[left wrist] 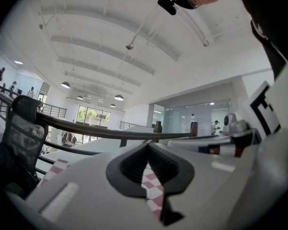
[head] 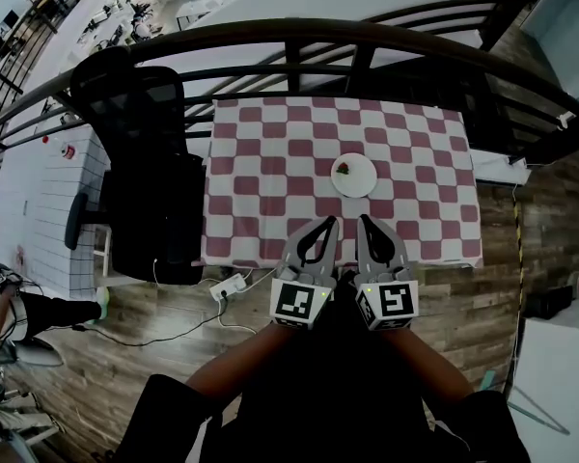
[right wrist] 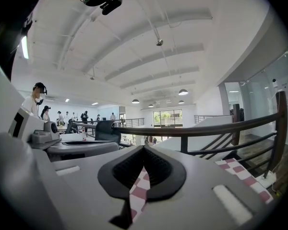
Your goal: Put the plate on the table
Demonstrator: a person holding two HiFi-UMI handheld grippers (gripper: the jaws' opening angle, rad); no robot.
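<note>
A small white plate (head: 354, 175) with a bit of red food on it lies on the table with the pink-and-white checked cloth (head: 261, 162), right of the middle. Both grippers hover side by side over the table's near edge, a short way in front of the plate and apart from it. My left gripper (head: 331, 222) is shut with nothing in it; its tips meet in the left gripper view (left wrist: 147, 145). My right gripper (head: 363, 219) is likewise shut and empty (right wrist: 144, 148). The plate is hidden in both gripper views.
A black office chair (head: 140, 162) stands against the table's left side. A dark curved railing (head: 367, 39) runs behind the table. A white table (head: 39, 191) is at far left. A power strip (head: 230, 285) and cables lie on the wooden floor.
</note>
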